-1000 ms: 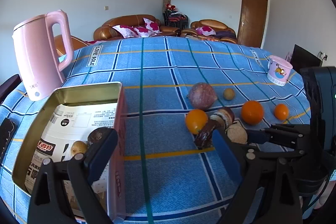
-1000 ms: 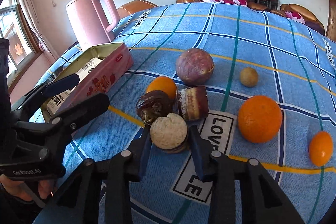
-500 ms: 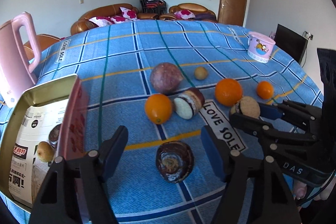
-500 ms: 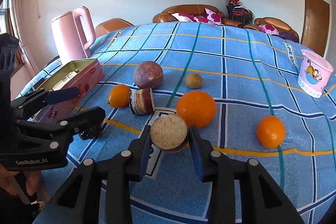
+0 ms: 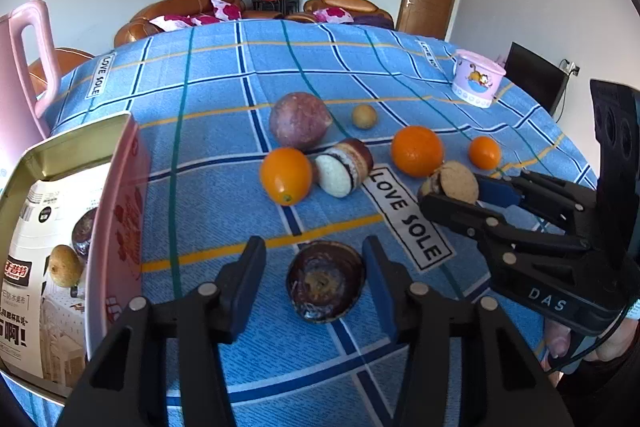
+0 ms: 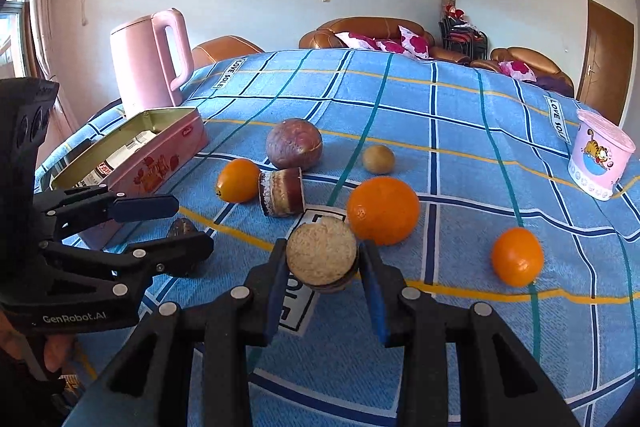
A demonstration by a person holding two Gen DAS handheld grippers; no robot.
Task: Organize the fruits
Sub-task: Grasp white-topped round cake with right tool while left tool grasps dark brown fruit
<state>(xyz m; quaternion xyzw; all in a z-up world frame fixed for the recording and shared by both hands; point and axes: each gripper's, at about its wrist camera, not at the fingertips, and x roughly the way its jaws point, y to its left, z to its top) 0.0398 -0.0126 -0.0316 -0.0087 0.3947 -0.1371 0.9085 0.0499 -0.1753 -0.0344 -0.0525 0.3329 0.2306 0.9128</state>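
We read "LOVE SOLE" on the tablecloth [image 5: 408, 215]. The left gripper [image 6: 160, 223] says "GenRobot.AI"; the right gripper [image 5: 452, 195] says "DAS".

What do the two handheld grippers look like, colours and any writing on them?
Both are black plastic with silver rivets and blue pads on the fingers. The left gripper reads GenRobot.AI in white; the right gripper reads DAS, with a thin black cable beneath.

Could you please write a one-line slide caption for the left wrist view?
Left gripper, jaws just closing, straddles a dark mangosteen half; right gripper holds another half.
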